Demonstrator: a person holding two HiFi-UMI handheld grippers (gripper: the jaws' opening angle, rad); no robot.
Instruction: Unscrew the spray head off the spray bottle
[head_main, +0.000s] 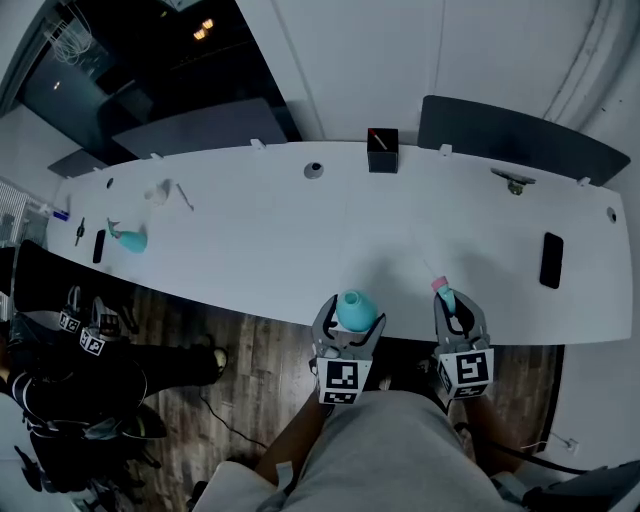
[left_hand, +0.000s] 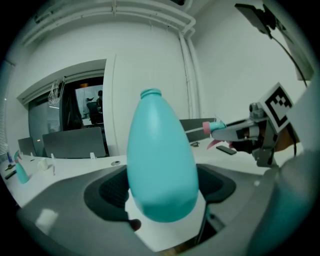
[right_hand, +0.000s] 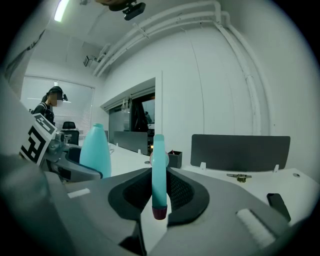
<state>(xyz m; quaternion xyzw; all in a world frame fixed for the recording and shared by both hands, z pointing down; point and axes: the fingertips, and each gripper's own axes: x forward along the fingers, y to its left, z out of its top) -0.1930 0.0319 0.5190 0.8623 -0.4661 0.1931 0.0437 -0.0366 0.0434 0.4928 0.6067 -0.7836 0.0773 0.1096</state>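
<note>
Nearest us, black-and-white square markers (head_main: 342, 378) on both grippers. Left gripper (head_main: 348, 320): jaws spread wide, clamped round the teal egg-shaped plastic bottle (left_hand: 161, 160), neck bare and open. Right gripper (head_main: 450, 306): jaws nearly together, pinching the teal spray head with pink nozzle (head_main: 443, 292), clear of the bottle. Beneath them, a long white worktop (head_main: 300, 240) and wood-plank floor (head_main: 260, 365). At the far edge, a small black square pot (head_main: 382, 152) with something red inside.
</note>
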